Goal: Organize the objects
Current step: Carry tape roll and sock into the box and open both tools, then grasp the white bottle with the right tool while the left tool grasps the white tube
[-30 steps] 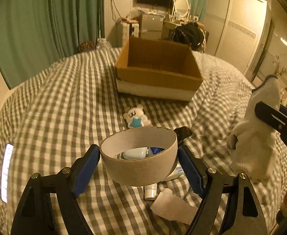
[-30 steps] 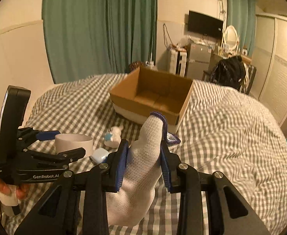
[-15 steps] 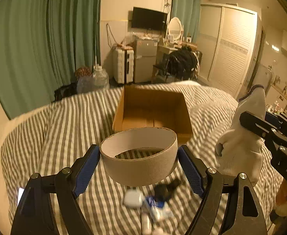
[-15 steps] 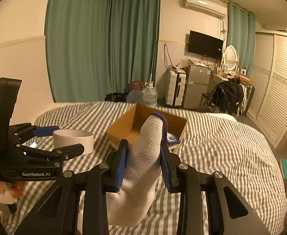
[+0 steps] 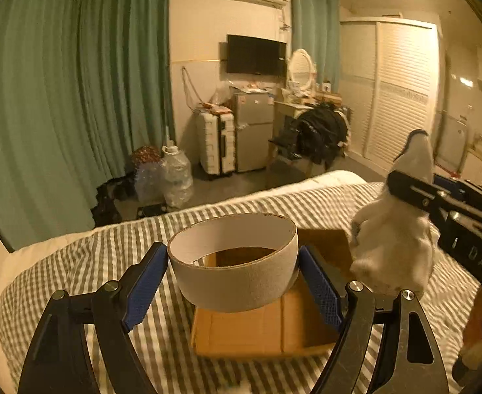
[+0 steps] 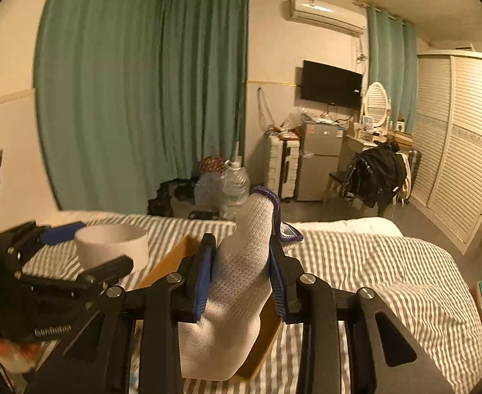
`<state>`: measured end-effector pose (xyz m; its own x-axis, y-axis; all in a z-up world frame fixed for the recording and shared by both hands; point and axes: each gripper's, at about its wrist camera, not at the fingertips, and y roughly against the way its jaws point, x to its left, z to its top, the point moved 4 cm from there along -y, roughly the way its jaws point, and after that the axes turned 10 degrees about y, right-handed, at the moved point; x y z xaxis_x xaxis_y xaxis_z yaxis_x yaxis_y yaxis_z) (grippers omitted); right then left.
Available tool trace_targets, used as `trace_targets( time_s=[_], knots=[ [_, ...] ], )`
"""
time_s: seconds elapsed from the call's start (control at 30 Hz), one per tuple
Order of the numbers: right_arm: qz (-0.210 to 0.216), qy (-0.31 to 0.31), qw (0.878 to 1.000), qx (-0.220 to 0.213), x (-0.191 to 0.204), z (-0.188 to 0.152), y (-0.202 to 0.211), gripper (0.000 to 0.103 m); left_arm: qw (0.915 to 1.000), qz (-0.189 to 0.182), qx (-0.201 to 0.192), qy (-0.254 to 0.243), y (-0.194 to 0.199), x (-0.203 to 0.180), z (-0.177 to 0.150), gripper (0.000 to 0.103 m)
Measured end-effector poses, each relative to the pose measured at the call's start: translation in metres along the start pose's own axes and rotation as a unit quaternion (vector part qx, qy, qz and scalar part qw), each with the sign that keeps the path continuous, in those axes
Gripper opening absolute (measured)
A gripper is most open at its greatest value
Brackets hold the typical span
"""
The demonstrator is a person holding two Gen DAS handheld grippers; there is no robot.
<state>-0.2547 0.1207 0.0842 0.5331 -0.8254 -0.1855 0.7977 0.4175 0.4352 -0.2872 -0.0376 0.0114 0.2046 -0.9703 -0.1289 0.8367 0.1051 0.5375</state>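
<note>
My left gripper [image 5: 232,275] is shut on a wide cardboard ring [image 5: 234,272], its blue pads pressing both sides; it hangs over the open cardboard box [image 5: 267,331] on the checked bed. The same ring [image 6: 112,248] and left gripper [image 6: 86,249] show at the left of the right wrist view. My right gripper [image 6: 241,275] is shut on a white knitted glove [image 6: 237,289] with a purple cuff. The glove [image 5: 395,246] and right gripper [image 5: 401,197] hang at the right of the left wrist view, over the box's right side. The box [image 6: 172,262] lies just beneath and ahead of the glove.
The bed's checked cover [image 6: 388,272] spreads around the box. Beyond the foot of the bed stand green curtains [image 5: 76,115], water jugs [image 5: 175,174], a white suitcase [image 5: 216,141], a small fridge [image 5: 252,131], a chair with a black bag [image 5: 319,134] and a white wardrobe [image 5: 398,88].
Both grippers have risen and moved forward over the bed, from above the small items to above the cardboard box. The ring and the glove stayed gripped throughout.
</note>
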Motion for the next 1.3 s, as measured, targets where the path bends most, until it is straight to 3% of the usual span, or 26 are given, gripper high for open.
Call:
trace_targets(
  time_s=[0.13,0.33,0.57,0.63,0.7,0.73,0.93,1.17,1.3],
  knots=[
    [-0.018,-0.023,1.000,0.006,-0.019,-0.003,-0.049,0.031,0.9999,0.005,0.012,-0.006,-0.047,0.005,-0.018,0.084],
    [-0.020,-0.006,0.998,0.060,-0.018,-0.035,-0.117,0.031,0.9975,-0.005,0.057,-0.042,-0.101,-0.009,-0.049,0.084],
    [-0.013,-0.012,0.995,0.096,-0.023,-0.073,-0.139,0.032,0.9943,-0.042,0.090,-0.038,-0.116,-0.016,-0.070,0.085],
    [-0.013,-0.025,0.995,0.099,-0.027,-0.079,-0.136,0.039,0.9943,-0.036,0.090,-0.045,-0.113,-0.017,-0.072,0.090],
    [-0.016,-0.045,0.995,0.092,-0.034,-0.079,-0.127,0.064,0.9937,-0.016,0.097,-0.055,-0.110,-0.018,-0.073,0.100],
    [-0.018,-0.050,0.995,0.083,-0.036,-0.078,-0.120,0.067,0.9932,-0.012,0.101,-0.057,-0.108,-0.020,-0.073,0.100],
    [-0.022,-0.077,0.996,0.042,-0.043,-0.056,-0.056,0.068,0.9920,0.018,0.116,-0.046,-0.058,-0.013,-0.072,0.100],
    [-0.006,-0.024,0.999,0.048,-0.007,-0.043,0.033,0.070,0.9965,0.043,0.067,-0.027,0.044,0.010,-0.066,0.101],
    [0.020,-0.005,0.998,0.058,0.022,-0.055,0.081,0.070,0.9970,0.050,0.059,0.003,0.091,0.035,-0.090,0.101]
  ],
)
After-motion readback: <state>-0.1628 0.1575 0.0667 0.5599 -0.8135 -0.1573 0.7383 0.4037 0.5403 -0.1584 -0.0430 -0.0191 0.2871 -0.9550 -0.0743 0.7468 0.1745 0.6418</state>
